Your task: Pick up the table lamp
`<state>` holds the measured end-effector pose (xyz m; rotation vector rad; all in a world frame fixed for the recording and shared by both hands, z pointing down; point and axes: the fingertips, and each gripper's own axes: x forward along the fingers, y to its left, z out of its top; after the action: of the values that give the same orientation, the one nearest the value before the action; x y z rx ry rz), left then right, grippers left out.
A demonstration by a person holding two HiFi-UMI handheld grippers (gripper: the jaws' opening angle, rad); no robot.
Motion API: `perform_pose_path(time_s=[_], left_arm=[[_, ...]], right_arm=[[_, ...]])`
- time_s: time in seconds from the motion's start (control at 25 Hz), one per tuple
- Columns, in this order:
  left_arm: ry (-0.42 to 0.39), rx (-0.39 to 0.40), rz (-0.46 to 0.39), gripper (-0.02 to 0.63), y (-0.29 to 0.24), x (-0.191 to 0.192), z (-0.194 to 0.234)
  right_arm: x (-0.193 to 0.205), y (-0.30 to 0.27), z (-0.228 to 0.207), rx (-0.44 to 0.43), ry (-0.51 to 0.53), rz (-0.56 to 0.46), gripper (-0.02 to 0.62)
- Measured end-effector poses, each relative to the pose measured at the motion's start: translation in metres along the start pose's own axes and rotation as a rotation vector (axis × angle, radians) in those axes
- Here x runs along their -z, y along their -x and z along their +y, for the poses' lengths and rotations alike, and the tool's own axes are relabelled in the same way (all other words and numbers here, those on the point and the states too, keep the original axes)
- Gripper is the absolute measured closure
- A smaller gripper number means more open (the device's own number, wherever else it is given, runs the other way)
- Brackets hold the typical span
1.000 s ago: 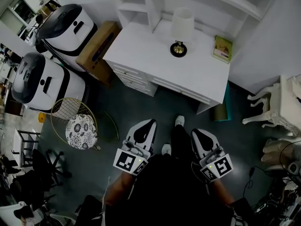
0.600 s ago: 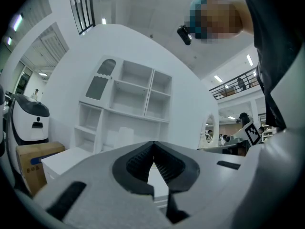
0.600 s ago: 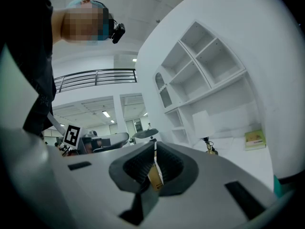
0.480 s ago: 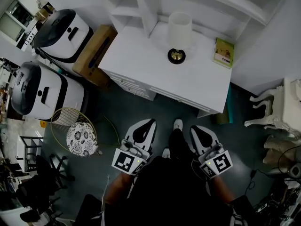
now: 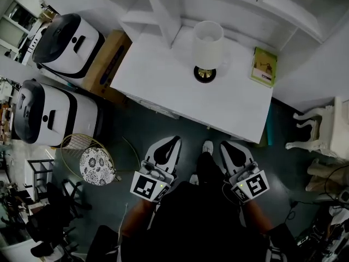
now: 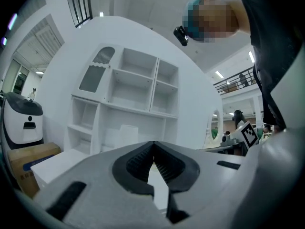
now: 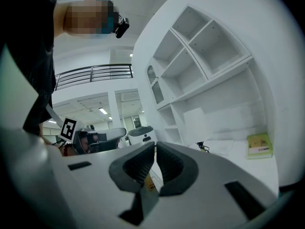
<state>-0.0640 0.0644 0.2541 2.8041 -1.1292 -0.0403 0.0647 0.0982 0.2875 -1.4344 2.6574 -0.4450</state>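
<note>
White-shaded table lamp on a round dark base (image 5: 207,51) stands upright near the back edge of the white desk (image 5: 158,72), open to a frontal reach. A green book (image 5: 264,67) lies near the right back corner. The left gripper (image 5: 170,142) and right gripper (image 5: 228,146), jaws together and empty, are held well short of the front edge, probably on approach.

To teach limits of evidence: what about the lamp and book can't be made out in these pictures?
Lamp stem: head view, mostly hidden by its shade.
Lamp base: left gripper view, behind the left hand-held gripper.
Book title: head view, too small to read.
</note>
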Motion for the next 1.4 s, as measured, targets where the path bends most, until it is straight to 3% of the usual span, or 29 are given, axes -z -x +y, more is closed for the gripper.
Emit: perform_pose_path(time_s=[0.16,0.68,1.12,1.4], left_arm=[[0.014,-0.017,0.023,0.589,-0.024,0.003,0.017],[-0.013,-0.031,0.025,0.589,-0.105,0.006,0.055],[-0.015,-0.057,0.042,0.589,-0.122,0.037,0.081],[-0.016,-0.074,0.052,0.589,-0.123,0.063,0.101]], right_arm=[[-0.002,-0.023,-0.024,-0.014,-0.034,0.019,0.563],[-0.005,-0.088,-0.097,-0.053,0.021,0.086,0.563],[0.031,-0.137,-0.130,-0.072,0.062,0.127,0.561],[0.073,-0.171,-0.162,-0.031,0.090,0.124,0.561]])
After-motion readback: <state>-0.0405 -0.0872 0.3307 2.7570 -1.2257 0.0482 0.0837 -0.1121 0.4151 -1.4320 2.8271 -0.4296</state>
